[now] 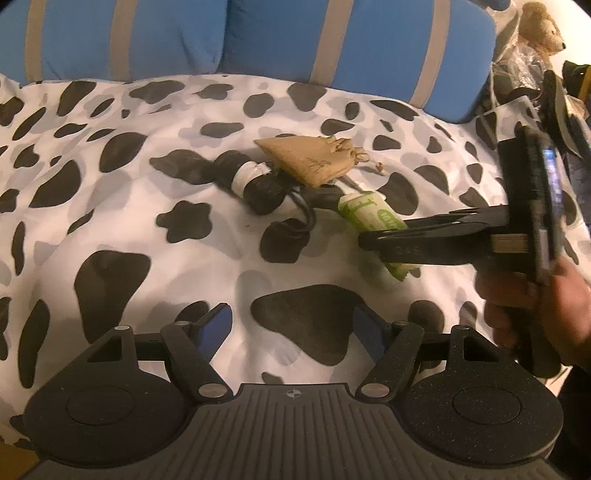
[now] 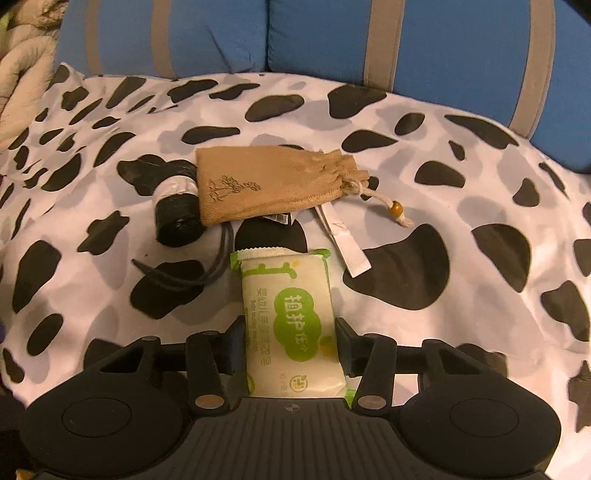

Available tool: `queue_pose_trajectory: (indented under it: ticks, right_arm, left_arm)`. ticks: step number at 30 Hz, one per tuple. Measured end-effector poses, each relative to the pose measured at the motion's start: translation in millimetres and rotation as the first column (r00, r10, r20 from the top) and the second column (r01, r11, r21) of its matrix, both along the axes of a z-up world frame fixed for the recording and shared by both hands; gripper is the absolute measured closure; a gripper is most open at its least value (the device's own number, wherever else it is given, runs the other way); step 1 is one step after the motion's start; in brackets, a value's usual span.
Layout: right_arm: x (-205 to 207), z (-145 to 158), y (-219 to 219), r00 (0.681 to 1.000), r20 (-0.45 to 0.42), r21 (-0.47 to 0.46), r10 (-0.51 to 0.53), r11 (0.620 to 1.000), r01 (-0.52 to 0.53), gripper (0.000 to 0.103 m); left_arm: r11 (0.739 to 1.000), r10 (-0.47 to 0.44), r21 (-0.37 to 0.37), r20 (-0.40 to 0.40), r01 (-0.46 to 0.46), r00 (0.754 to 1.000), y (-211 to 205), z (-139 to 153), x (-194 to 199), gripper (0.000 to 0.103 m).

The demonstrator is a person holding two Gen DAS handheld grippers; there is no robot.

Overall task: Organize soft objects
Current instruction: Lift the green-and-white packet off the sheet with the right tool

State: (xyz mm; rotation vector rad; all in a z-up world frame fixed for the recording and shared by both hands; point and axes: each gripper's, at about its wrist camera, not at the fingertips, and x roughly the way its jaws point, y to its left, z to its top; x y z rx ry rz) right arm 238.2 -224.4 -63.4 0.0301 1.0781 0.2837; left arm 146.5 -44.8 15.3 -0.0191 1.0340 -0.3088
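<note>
A white and green soap packet lies on the cow-print blanket. My right gripper is shut on it, one pad on each long side. In the left wrist view the right gripper comes in from the right, with the packet between its fingers. Beyond the packet lie a tan drawstring pouch, a black roll with a white band, a black cord and a white paper strip. My left gripper is open and empty above the blanket, in front of the pile.
Blue cushions with grey stripes stand behind the blanket. A brown teddy bear and dark clutter sit at the far right. A cream knitted fabric lies at the left edge of the right wrist view.
</note>
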Motion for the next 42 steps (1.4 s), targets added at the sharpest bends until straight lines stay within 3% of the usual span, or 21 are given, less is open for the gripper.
queue_pose_trajectory:
  ticks: [6,13,20,25,29,35,42]
  right_arm:
    - [-24.5,37.8,-20.9,0.998,0.054,0.045,-0.012,0.999,0.009,0.052]
    - [-62.3,59.7,-54.1,0.999,0.041,0.112,-0.034,0.993,0.029,0.052]
    - [-97.1,76.2,-73.2,0.996,0.052,0.124,-0.069,0.990,0.062,0.052]
    - [-103.1,79.7,-75.1,0.994,0.063,0.118,-0.091,0.990,0.083,0.052]
    - [-101.0,73.5,-80.1,0.991,0.044,0.146,-0.129,0.982,0.121,0.052]
    - [-102.6,66.2,-81.5,0.984,0.015,0.135,-0.177,0.976,0.173,0.052]
    - [-102.3,68.7,-70.0,0.991,0.027,0.134,-0.132,0.983,0.128,0.052]
  left_arm:
    - [0.999,-0.046,0.001,0.055,0.046,0.997,-13.1,-2.8,-0.7,0.031]
    - [0.993,-0.114,0.052,0.149,0.107,0.982,-35.7,-4.3,-2.8,0.031]
    - [0.988,-0.137,0.098,0.167,0.122,0.976,-36.9,-15.1,-6.6,0.032]
    - [0.990,-0.122,0.090,0.207,0.105,0.971,-24.9,-10.3,-5.1,0.033]
    - [0.993,-0.115,0.051,0.217,0.106,0.969,-10.1,-6.0,-2.6,0.045]
    - [0.995,-0.097,0.042,0.221,0.090,0.971,5.1,-8.7,4.3,0.045]
    - [0.990,-0.140,-0.002,0.211,0.144,0.967,6.3,-18.9,23.8,0.048]
